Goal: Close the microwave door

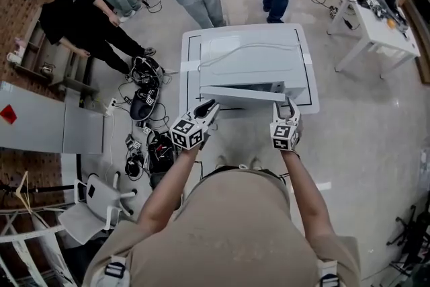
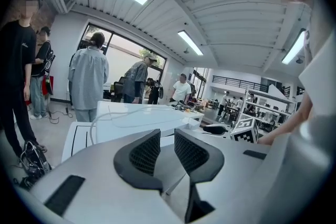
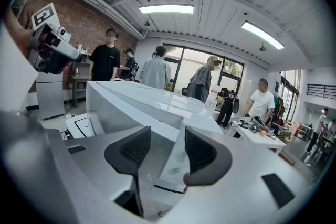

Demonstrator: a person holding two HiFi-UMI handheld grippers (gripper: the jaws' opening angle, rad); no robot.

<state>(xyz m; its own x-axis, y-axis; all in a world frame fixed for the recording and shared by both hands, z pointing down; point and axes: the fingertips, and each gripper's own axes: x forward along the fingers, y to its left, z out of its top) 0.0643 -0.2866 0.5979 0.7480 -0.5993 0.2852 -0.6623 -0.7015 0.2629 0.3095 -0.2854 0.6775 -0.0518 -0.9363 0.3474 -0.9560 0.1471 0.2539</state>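
The white microwave [image 1: 252, 57] stands on a white table [image 1: 190, 54] in front of me. Its door [image 1: 242, 93] hangs a little ajar, slanting out from the front. My right gripper [image 1: 290, 104] is at the door's right end. In the right gripper view its jaws [image 3: 167, 150] stand apart, with the door's edge [image 3: 176, 136] showing in the gap; no pad visibly presses on it. My left gripper [image 1: 212, 106] hovers by the door's left part. In its own view the left gripper [image 2: 167, 145] has a narrow gap and holds nothing.
Several people stand beyond the table, and one crouches at the left. Cables and bags [image 1: 144, 101] lie on the floor at the left. A white chair [image 1: 101, 201] stands at my left and a white desk [image 1: 373, 27] at the far right.
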